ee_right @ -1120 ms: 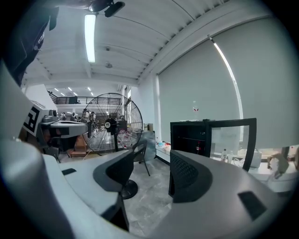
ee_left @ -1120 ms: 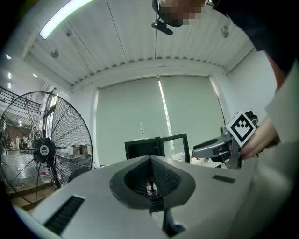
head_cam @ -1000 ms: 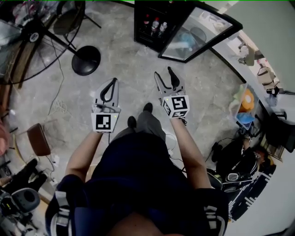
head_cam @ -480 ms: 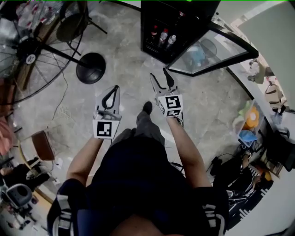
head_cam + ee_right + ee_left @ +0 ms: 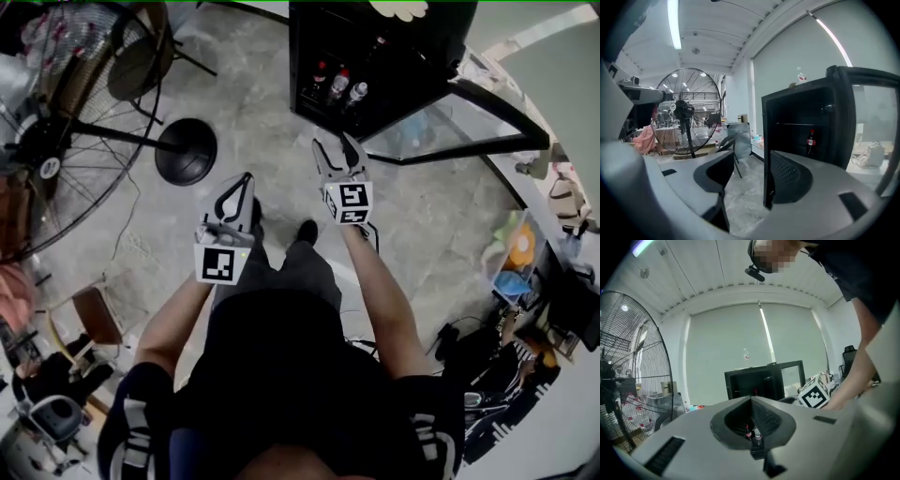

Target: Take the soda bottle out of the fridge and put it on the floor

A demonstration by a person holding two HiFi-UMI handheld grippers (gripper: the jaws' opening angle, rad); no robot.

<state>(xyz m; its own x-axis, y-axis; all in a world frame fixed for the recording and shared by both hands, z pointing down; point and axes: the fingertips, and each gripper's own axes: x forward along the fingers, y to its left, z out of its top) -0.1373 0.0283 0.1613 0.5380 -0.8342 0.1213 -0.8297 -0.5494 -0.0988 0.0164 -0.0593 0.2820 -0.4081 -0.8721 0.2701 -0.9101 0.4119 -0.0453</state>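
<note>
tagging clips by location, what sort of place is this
Probably a workshop or lab: a big industrial pedestal fan, a glass-door mini fridge, and gear piled along the wall.

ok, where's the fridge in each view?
Head view: fridge at top centre.
Left gripper view: fridge at centre, small and straight ahead.
Right gripper view: fridge fills the right half, seen from close.
Shared landmark: the fan, upper left in the head view, at the left edge in the left gripper view, left of centre in the right gripper view.
</note>
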